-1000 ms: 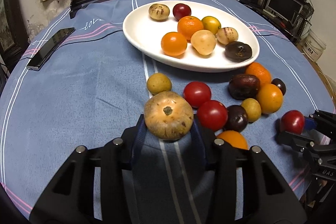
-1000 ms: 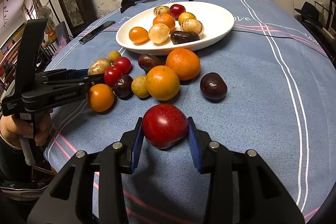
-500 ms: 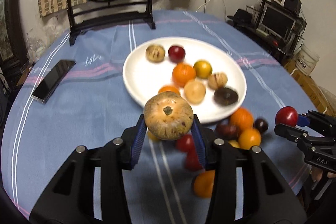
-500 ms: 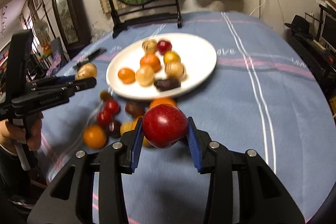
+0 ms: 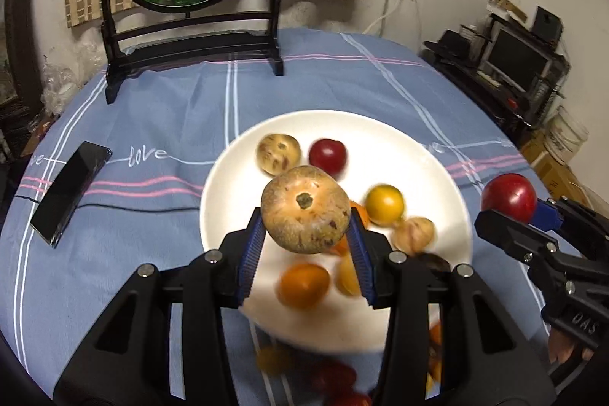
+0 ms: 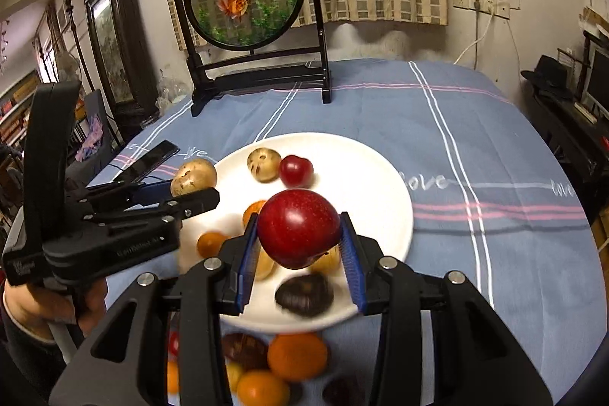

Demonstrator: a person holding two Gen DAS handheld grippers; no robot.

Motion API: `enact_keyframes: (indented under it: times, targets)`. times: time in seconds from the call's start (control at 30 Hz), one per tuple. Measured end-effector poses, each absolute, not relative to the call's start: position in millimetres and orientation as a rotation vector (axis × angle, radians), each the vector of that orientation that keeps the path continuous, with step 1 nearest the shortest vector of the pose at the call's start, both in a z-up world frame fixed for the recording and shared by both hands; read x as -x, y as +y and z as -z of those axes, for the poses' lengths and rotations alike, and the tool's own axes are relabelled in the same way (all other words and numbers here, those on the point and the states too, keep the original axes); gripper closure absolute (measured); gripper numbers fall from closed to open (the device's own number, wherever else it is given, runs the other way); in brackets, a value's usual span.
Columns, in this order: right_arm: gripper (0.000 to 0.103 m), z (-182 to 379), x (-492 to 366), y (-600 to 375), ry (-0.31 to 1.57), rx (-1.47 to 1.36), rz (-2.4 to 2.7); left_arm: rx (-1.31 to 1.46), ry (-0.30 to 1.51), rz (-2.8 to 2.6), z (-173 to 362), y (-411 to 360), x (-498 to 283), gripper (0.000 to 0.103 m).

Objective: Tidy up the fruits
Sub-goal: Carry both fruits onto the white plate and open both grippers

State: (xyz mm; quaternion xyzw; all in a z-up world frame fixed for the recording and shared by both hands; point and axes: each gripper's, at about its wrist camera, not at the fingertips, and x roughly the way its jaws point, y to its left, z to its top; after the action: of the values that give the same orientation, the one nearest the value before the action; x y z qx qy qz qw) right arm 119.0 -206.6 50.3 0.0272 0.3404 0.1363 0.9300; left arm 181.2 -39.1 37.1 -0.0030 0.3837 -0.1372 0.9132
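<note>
A speckled tan fruit (image 5: 305,209) is clamped in the left gripper (image 5: 305,246) jaws above the white plate (image 5: 228,185). A red plum (image 6: 298,228) is clamped in the right gripper (image 6: 298,253), over the plate's near rim; open room is seen at its far right.

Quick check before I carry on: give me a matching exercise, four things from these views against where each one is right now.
1 tan speckled fruit
2 big red fruit
3 black phone
4 yellow fruit

a lying on the blue tablecloth
b held in the right gripper
c held in the left gripper
d resting on the white plate

Pairs: 1-c, 2-b, 3-a, 4-d
</note>
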Motion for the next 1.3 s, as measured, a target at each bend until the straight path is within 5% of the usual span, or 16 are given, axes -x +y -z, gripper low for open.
enact_keyframes:
  times: [0.57, 0.67, 0.77, 0.87, 1.3]
  targets:
    - [0.062, -6, -157, -227, 0.762, -0.123, -0.174, -0.025, 0.884, 0.21, 10, -36, -211, 0.057]
    - [0.061, 0, -161, -226, 0.792, -0.121, -0.17, -0.037, 0.857, 0.203, 7, -36, -208, 0.046]
    - [0.034, -4, -157, -228, 0.753, -0.147, -0.163, -0.051, 0.84, 0.192, 3, -38, -204, 0.028]
    - [0.034, -10, -152, -228, 0.715, -0.142, -0.172, -0.021, 0.834, 0.214, -1, -36, -202, 0.015]
    - [0.034, -8, -150, -232, 0.726, -0.174, -0.173, 0.035, 0.849, 0.24, 2, -32, -202, 0.012]
